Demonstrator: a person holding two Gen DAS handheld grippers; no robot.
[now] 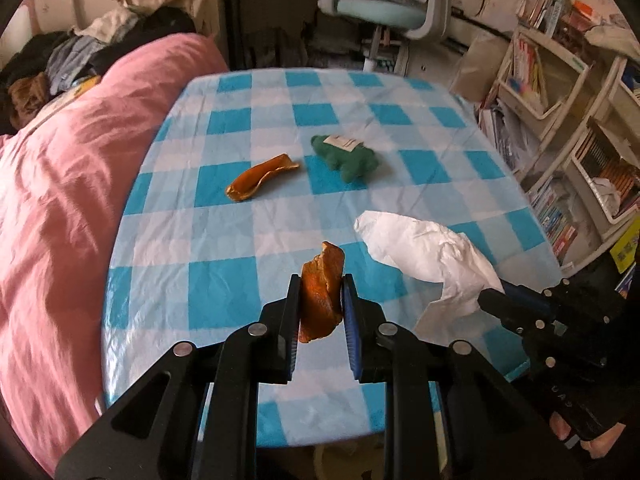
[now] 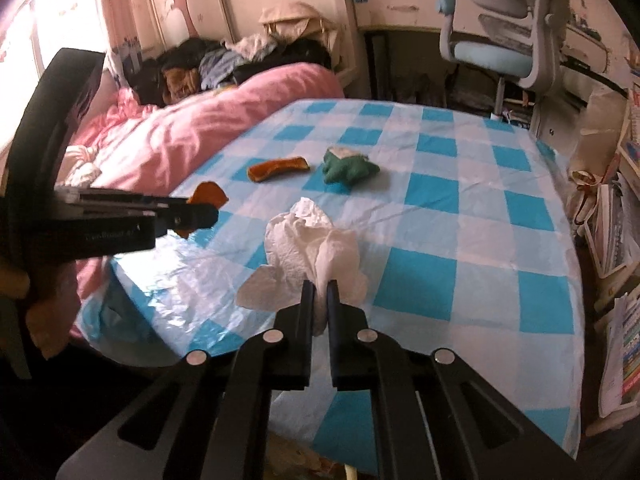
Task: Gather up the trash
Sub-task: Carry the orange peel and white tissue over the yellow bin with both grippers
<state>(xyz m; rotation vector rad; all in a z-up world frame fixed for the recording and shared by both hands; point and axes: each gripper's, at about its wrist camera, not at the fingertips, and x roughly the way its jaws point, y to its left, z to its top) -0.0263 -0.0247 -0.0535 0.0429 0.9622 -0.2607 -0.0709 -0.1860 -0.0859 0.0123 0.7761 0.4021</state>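
Left wrist view: left hand-held gripper [image 1: 320, 300] clamps a peel [image 1: 321, 292]; right hand-held gripper [image 2: 320, 292] pinches a tissue [image 2: 312, 240]. Both need binning next; another peel [image 1: 262, 182] lies at 11 o'clock on the desk [image 1: 420, 132].

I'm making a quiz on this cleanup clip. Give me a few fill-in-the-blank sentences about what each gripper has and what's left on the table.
1. The left gripper is shut on a piece of orange ____.
2. The right gripper pinches a crumpled white ____.
3. The plush toy on the checked tablecloth is ____ in colour.
4. A second orange peel lies to the toy's ____ in both views.

Missing words: peel; tissue; green; left
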